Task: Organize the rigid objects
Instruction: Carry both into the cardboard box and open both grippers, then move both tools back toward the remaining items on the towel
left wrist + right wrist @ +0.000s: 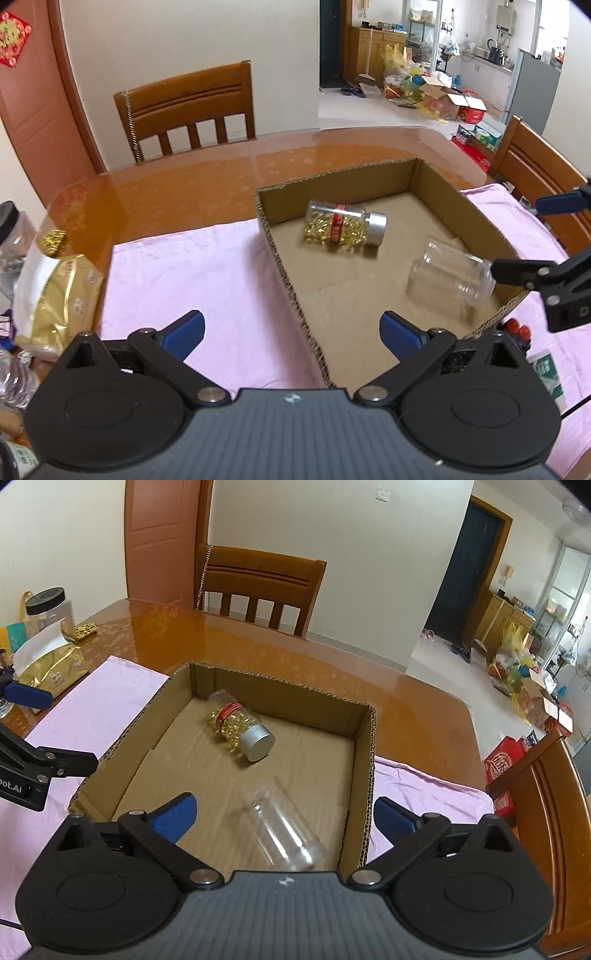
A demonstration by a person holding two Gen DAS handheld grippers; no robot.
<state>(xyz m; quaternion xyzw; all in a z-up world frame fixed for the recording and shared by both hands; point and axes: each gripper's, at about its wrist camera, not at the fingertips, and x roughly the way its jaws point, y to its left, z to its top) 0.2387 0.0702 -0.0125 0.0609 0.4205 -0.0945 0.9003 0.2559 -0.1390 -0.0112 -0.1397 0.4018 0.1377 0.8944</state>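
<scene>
Right wrist view looks straight down into the shallow cardboard box (364, 738) sitting on the pink cloth (92, 709), and honestly it looks like the sorting is somewhere in the middle: two containers are already lying on their sides on the box floor, well apart from each other. Count so far: one capsule bottle (240, 731) full of yellow softgels with a silver cap and red band, near the far wall, and one empty clear plastic jar (284, 830) with no lid, lying between the spread fingers of the right gripper (284, 812), nearest the camera. That gripper is wide open and holds nothing, so it reads like a release or a fresh approach, can't say which. The left gripper (291, 328) is also spread wide and empty, hovering over the box's near-left wall. Two grippers, two jars in the box, one box. Off to the left on the table (258, 657) there's a gold foil bag (55, 668) and a black-lidded clear canister (50, 613). Next move probably calls for reaching out to whatever's still outside the box, likely on the left side, and closing squarely around it.
</scene>
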